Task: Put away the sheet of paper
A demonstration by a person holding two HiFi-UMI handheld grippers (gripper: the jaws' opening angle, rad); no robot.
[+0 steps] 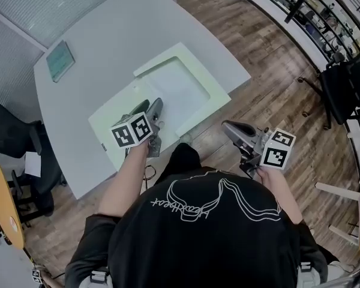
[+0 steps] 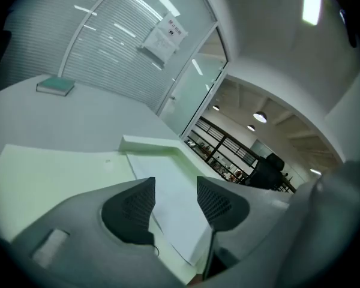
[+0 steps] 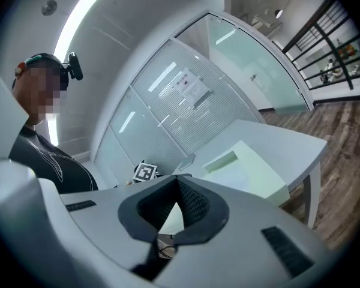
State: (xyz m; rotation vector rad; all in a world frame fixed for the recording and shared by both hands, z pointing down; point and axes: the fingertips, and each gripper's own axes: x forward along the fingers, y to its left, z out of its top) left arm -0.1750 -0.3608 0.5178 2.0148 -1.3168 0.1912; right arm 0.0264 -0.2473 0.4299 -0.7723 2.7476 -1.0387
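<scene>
On the table (image 1: 108,35) we see the sheet (image 1: 180,89) lying in the open folder (image 1: 108,122), our left gripper (image 2: 175,188) spread wide and empty, our right gripper (image 3: 178,185) closed on nothing; only shutting the folder seems left.

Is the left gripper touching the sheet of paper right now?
Apart. In the left gripper view the left gripper stands open above the sheet of paper, which lies flat with neither pad on it.

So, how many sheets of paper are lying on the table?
1: a white sheet lies in the pale green tray at the near edge of the table. Others may be hidden beneath it.
</scene>
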